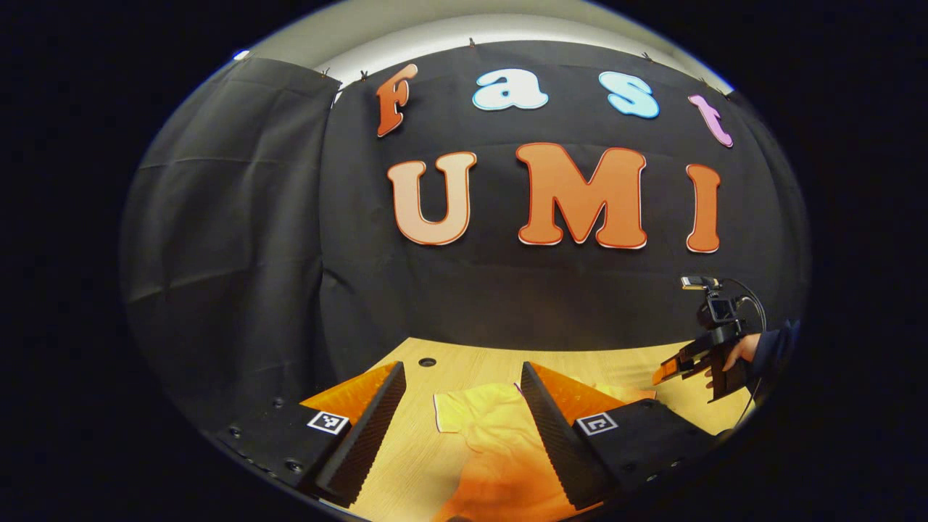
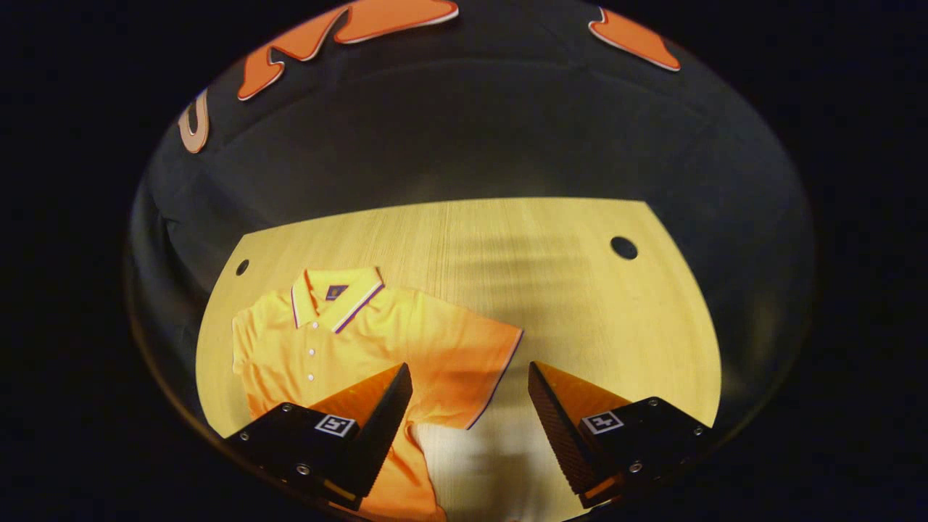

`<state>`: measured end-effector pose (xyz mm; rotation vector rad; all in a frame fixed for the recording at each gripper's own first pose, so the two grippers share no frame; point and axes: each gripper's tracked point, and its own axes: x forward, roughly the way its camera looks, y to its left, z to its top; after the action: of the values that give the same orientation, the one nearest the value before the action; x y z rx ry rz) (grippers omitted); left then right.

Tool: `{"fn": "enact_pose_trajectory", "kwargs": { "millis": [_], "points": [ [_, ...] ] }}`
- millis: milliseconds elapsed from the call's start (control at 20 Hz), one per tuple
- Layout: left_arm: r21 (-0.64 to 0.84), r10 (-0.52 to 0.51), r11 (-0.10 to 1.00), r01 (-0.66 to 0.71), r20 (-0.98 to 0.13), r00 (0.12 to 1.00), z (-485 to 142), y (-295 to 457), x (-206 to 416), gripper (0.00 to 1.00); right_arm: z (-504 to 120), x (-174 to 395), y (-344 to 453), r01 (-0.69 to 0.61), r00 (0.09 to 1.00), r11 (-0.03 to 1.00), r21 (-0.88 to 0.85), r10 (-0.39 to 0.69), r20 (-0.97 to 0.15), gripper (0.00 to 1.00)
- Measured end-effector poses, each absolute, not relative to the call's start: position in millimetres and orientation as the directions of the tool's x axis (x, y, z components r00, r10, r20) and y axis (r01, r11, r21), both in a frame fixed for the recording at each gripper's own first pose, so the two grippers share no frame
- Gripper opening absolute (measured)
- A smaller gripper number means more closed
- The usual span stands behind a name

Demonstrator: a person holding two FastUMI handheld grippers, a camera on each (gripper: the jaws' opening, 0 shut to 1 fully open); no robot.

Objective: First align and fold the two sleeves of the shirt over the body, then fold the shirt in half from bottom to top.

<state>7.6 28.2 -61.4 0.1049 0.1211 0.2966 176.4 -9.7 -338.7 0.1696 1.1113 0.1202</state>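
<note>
An orange polo shirt (image 2: 348, 341) lies flat on the wooden table (image 2: 580, 304), front up, collar (image 2: 337, 296) toward the back wall. Its short sleeve (image 2: 471, 362) spreads out to the right in the right gripper view. My right gripper (image 2: 467, 391) hovers open above that sleeve's hem, nothing between its fingers. In the left gripper view, the shirt's other sleeve (image 1: 478, 417) lies on the table between the fingers of my open left gripper (image 1: 462, 377), which is above the cloth. The right gripper (image 1: 674, 368) appears far right there, held by a hand (image 1: 743, 351).
The table (image 1: 464, 359) has round holes near its back corners (image 2: 623, 247) (image 2: 242, 267) (image 1: 427, 361). Black cloth walls close the booth behind and at the sides. Bare wood stretches to the right of the shirt in the right gripper view.
</note>
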Motion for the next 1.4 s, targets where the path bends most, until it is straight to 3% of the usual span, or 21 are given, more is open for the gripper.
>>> {"fn": "enact_pose_trajectory", "kwargs": {
  "millis": [500, 700, 800, 850, 900, 950, 1000, 1050, 1200, 1250, 1300, 1400],
  "points": [
    [0.121, 0.341, 0.939, -0.321, -0.232, 0.911, -105.1, 25.5, 19.0, 0.98, -421.2, 178.1, -14.2, -0.044, 0.199, 0.986, 0.160, 0.166, -0.966, 0.94],
    [0.163, 0.366, 0.928, -0.335, -0.242, 0.898, -112.2, 24.2, 16.4, 0.98, -439.5, 179.1, -15.1, -0.047, 0.169, 0.989, 0.142, 0.148, -0.974, 0.82],
    [0.165, 0.376, 0.925, -0.343, -0.256, 0.891, -115.6, 24.7, 15.3, 0.97, -449.3, 176.0, -18.4, -0.060, 0.145, 0.991, 0.117, 0.125, -0.982, 0.81],
    [0.158, 0.380, 0.924, -0.349, -0.263, 0.887, -118.2, 25.7, 16.9, 0.96, -449.7, 179.5, -19.1, -0.054, 0.131, 0.993, 0.105, 0.111, -0.985, 0.66],
    [0.154, 0.384, 0.923, -0.354, -0.271, 0.883, -119.2, 25.9, 16.8, 0.96, -451.2, 179.3, -18.5, -0.056, 0.133, 0.993, 0.102, 0.109, -0.985, 0.69],
    [0.151, 0.386, 0.922, -0.357, -0.276, 0.880, -122.7, 25.3, 14.8, 0.96, -450.6, 179.0, -17.0, -0.068, 0.120, 0.993, 0.097, 0.105, -0.987, 0.55],
    [0.150, 0.386, 0.922, -0.357, -0.277, 0.880, -123.1, 24.9, 14.5, 0.96, -450.4, 179.2, -15.2, -0.074, 0.120, 0.992, 0.099, 0.108, -0.987, 0.58],
    [0.152, 0.387, 0.922, -0.357, -0.277, 0.880, -123.2, 24.1, 12.8, 0.96, -450.1, 180.7, -11.3, -0.090, 0.127, 0.990, 0.106, 0.117, -0.985, 0.32],
    [0.147, 0.387, 0.922, -0.359, -0.271, 0.881, -121.8, 22.3, 9.7, 0.96, -447.7, 184.7, -9.3, -0.117, 0.145, 0.984, 0.132, 0.149, -0.978, 0.09],
    [0.145, 0.388, 0.921, -0.361, -0.269, 0.882, -120.0, 22.8, 9.4, 0.97, -446.6, 183.5, -6.6, -0.083, 0.134, 0.983, 0.166, 0.176, -0.975, 0.09],
    [0.142, 0.389, 0.921, -0.363, -0.269, 0.881, -120.5, 22.9, 8.3, 0.97, -441.7, 185.9, -4.6, -0.054, 0.130, 0.980, 0.192, 0.198, -0.972, 0.03],
    [0.141, 0.398, 0.917, -0.373, -0.269, 0.877, -120.3, 25.3, 7.3, 0.96, -426.3, 203.4, 1.2, -0.057, 0.213, 0.971, 0.232, 0.239, -0.947, 0.03]
  ]
}}
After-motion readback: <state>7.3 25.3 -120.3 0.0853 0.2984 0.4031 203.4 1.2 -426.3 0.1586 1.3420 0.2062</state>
